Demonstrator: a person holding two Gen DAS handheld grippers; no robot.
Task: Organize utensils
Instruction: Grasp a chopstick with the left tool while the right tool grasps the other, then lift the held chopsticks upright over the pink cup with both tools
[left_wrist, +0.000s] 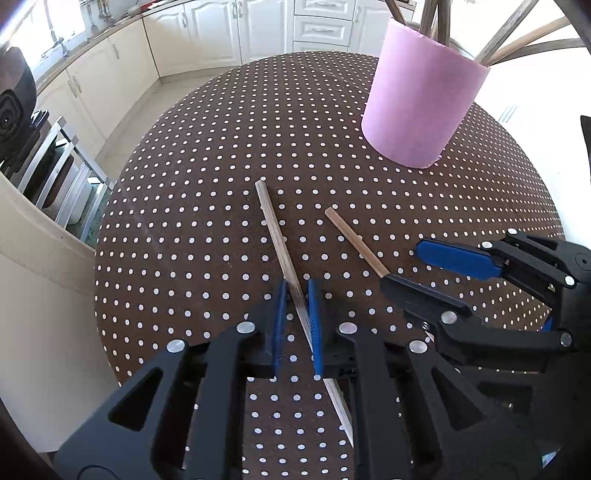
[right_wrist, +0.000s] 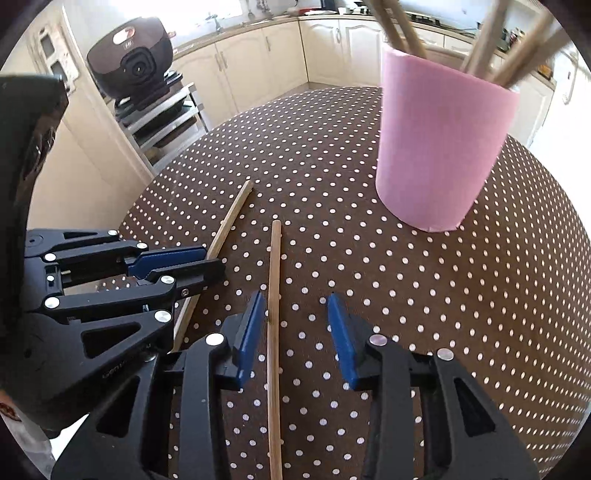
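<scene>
Sticks lie on a round counter (left_wrist: 184, 206) with a brown cloth full of white dots. There are two on the cloth, side by side but apart, both thin and made of wood.

The left tongs (left_wrist: 297, 325) point down at the flat stick (left_wrist: 280, 254). Their blue pads are close together with the flat stick between them. The pads look as if they touch it, one on each side, but a thin gap may be left, so I cannot tell for sure if they squeeze it. The stick lies on the cloth.

The right tongs (right_wrist: 295, 339) are partly open. The round stick (right_wrist: 274, 314) lies on the cloth between the two blue pads, near the left pad. The right pad is well away from it, so nothing is held.

In the right view, the left tongs (right_wrist: 207, 264) sit over the flat stick (right_wrist: 232, 218).

A pink cup (right_wrist: 443, 147) stands upright farther back on the counter. More sticks (right_wrist: 484, 44) poke out of its top. Cream cupboards (left_wrist: 207, 33) are behind.
</scene>
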